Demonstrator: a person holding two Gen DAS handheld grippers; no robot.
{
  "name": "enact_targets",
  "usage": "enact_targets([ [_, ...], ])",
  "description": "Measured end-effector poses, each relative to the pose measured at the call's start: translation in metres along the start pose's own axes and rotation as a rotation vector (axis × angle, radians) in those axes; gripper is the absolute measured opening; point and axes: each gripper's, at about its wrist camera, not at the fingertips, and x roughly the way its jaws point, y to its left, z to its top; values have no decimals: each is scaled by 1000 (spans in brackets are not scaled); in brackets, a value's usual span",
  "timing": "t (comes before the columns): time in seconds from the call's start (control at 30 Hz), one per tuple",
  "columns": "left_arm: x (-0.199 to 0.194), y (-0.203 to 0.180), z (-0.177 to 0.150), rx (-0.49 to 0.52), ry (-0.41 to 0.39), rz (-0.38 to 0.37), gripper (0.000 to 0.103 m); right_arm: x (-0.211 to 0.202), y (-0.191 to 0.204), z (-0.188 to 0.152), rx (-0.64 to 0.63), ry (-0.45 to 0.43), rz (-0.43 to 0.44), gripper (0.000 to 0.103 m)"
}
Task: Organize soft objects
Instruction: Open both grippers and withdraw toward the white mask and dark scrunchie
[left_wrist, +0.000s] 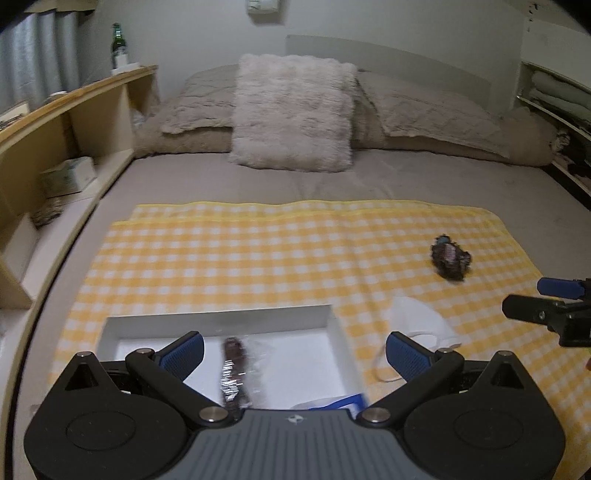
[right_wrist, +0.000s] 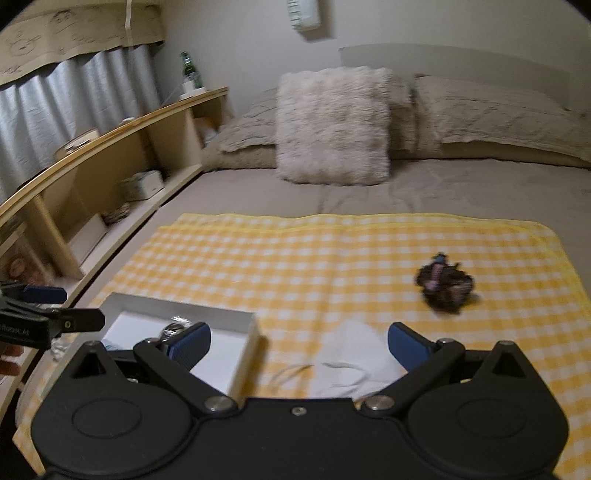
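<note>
A white open box (left_wrist: 221, 319) (right_wrist: 242, 325) lies on the yellow checked cloth (left_wrist: 258, 258) (right_wrist: 295, 266) on the bed. In it lie a dark wrapped item (left_wrist: 234, 369) and something blue and white (left_wrist: 340, 400). My left gripper (left_wrist: 293, 354) is open above the box, holding nothing. A white face mask (left_wrist: 417, 319) (right_wrist: 354, 354) lies right of the box. My right gripper (right_wrist: 299, 345) is open just above the mask. A dark scrunchie (left_wrist: 450, 256) (right_wrist: 445, 284) lies farther right on the cloth.
A fluffy cushion (left_wrist: 291, 110) and grey pillows (left_wrist: 424, 110) stand at the head of the bed. A wooden shelf (left_wrist: 74, 122) with a green bottle (left_wrist: 119, 44) and a tissue box (left_wrist: 68, 177) runs along the left. Shelves with folded linen (left_wrist: 554, 96) stand at the right.
</note>
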Motion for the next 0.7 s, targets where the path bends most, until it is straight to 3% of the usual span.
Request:
enact_targets([
  [0.23, 26, -47, 7, 49, 9, -60, 103, 1, -52, -1, 62, -35, -87, 103],
  [0.6, 81, -126, 1, 217, 60, -150, 103, 23, -125, -1, 151, -62, -219, 103],
  [0.7, 98, -140, 2, 233, 83, -202, 103, 35, -138, -1, 153, -69, -261, 103],
])
